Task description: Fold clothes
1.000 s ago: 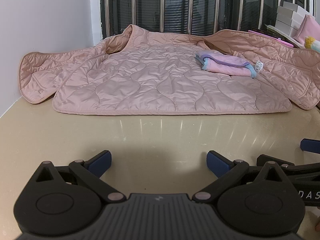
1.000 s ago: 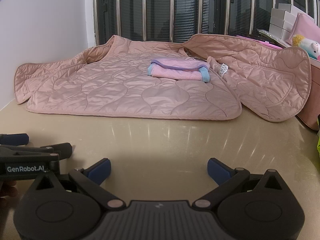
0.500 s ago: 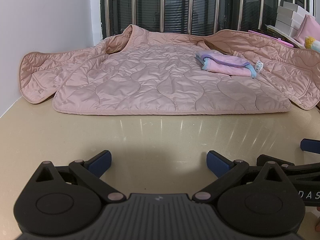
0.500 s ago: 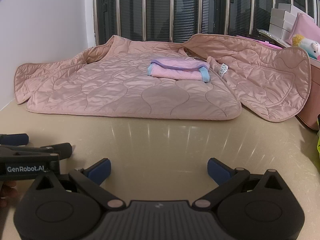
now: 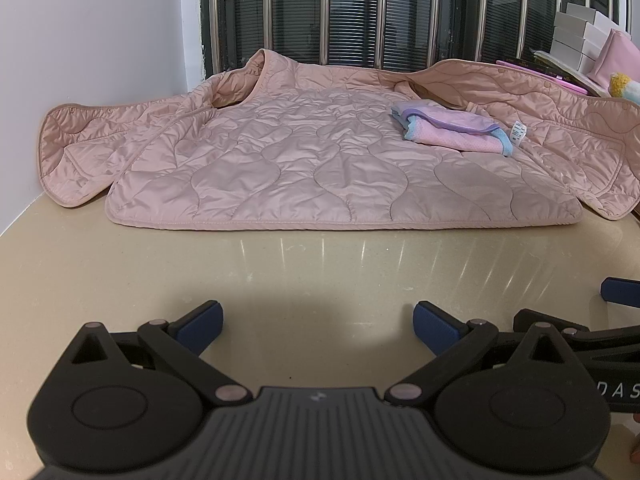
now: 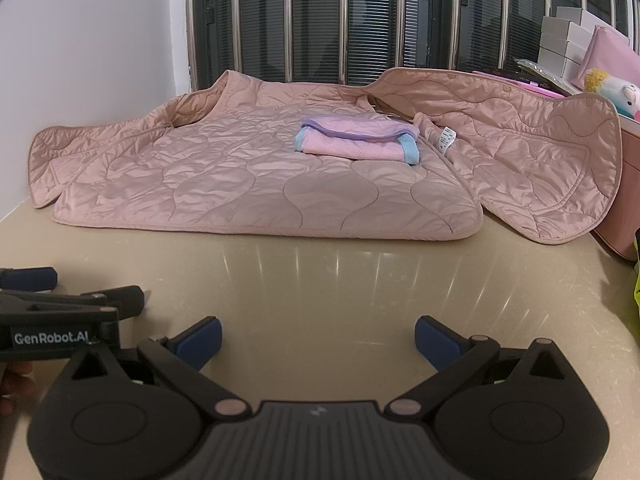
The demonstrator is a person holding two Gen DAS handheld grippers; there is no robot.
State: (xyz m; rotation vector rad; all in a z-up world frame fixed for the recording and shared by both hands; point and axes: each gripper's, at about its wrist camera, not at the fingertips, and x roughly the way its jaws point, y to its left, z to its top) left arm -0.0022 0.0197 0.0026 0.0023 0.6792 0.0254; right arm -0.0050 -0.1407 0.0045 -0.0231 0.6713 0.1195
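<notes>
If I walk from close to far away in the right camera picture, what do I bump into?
right gripper → bare beige table → quilted pink jacket → small folded pink cloth lying on it → barred window.

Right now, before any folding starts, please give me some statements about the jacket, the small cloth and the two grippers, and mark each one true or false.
1. The quilted pink jacket lies spread open on the table. True.
2. The folded pink cloth lies on the bare table beside the jacket. False: it rests on top of the jacket.
3. The left gripper is open and holds nothing. True.
4. The right gripper is shut on the jacket's hem. False: it is open, over bare table short of the jacket.
5. A white care label shows on the jacket, just right of the cloth. True.
</notes>
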